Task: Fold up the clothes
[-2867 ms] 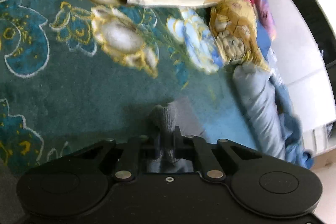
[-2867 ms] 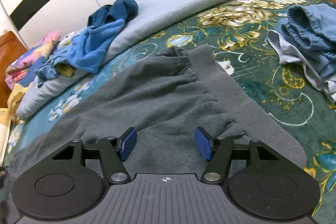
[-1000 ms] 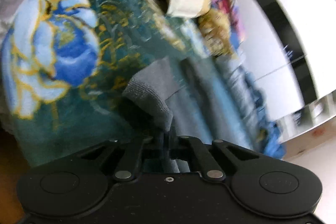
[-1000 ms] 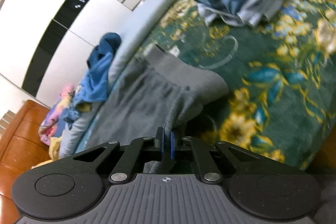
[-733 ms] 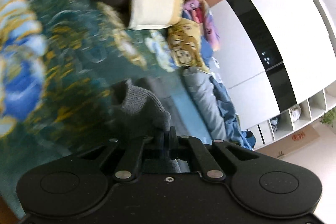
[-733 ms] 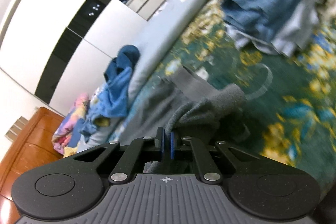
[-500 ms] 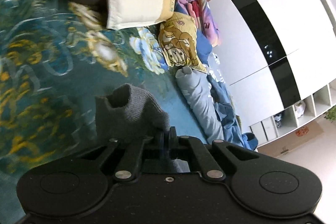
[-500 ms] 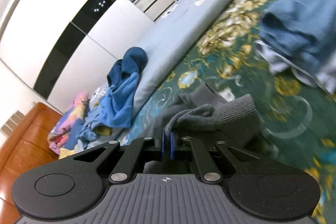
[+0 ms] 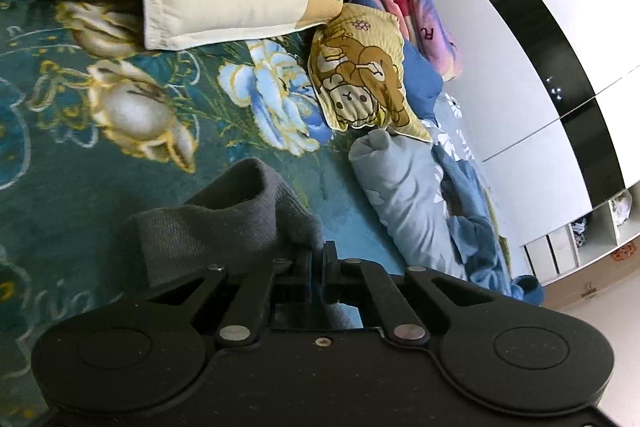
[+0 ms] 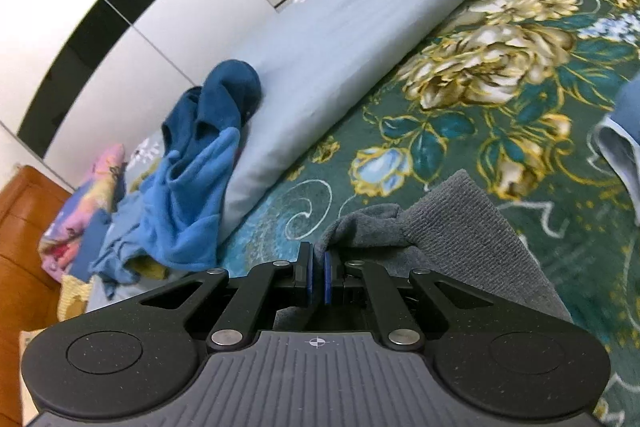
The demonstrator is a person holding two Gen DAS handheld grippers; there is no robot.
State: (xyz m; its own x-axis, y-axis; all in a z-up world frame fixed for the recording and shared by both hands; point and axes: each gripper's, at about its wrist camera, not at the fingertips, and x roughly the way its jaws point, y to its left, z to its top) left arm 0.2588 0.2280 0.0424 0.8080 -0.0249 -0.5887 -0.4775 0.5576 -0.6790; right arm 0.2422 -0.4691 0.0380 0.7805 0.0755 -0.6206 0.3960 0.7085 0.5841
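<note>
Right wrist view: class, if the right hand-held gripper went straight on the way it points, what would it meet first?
Probably the green floral bedspread, just past the grey garment that the right hand-held gripper is shut on; the rolled pale blue quilt lies farther on. Depth is uncertain.

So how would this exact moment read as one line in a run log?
step: folding | left gripper: shut on grey garment | right gripper: shut on grey garment | surface: floral bedspread

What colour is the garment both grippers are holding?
Dark grey garment, with a ribbed band; clearest in the right wrist view.
</note>
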